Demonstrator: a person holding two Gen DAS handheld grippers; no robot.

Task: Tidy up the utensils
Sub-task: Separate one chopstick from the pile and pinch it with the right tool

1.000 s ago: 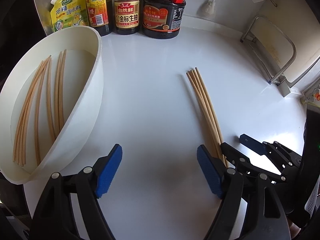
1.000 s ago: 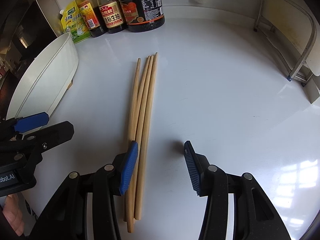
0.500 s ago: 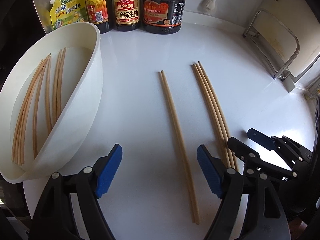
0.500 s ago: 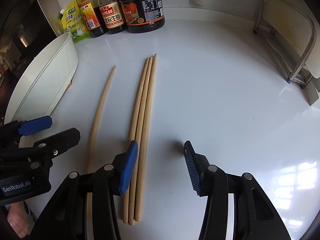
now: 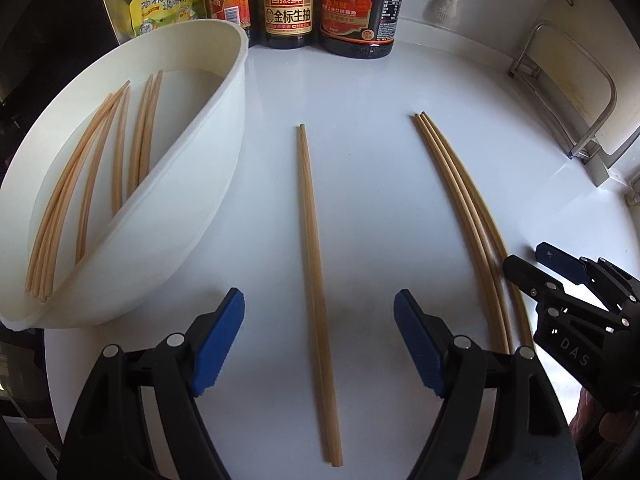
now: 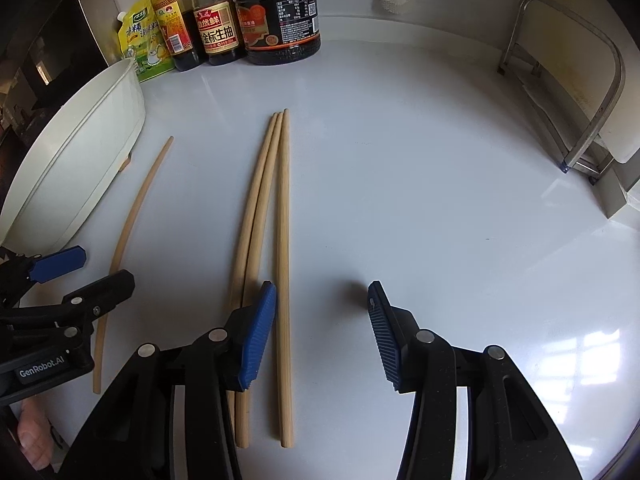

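A single wooden chopstick (image 5: 316, 240) lies on the white counter, running between the blue pads of my left gripper (image 5: 318, 332), which stands open above it. Three more chopsticks (image 5: 460, 208) lie together to its right. My right gripper (image 6: 320, 320) hovers open over their near ends (image 6: 282, 260): one stick lies between its fingers, the other two pass under its left finger. In the right wrist view the single chopstick (image 6: 132, 232) and the left gripper (image 6: 60, 276) show at the left. A white oval tub (image 5: 236, 92) at the left holds several chopsticks (image 5: 120, 160).
Sauce bottles (image 5: 288, 4) and a yellow seasoning pouch (image 5: 164, 4) line the back wall beside a hanging brush (image 5: 444, 0). A metal rack with a cutting board (image 5: 580, 92) stands at the right. A person's hand (image 6: 32, 436) shows behind the left gripper.
One chopstick has come away from the bundle of four and now lies apart to its left, between the left gripper's fingers. The left gripper has sunk a little. The right gripper has kept still.
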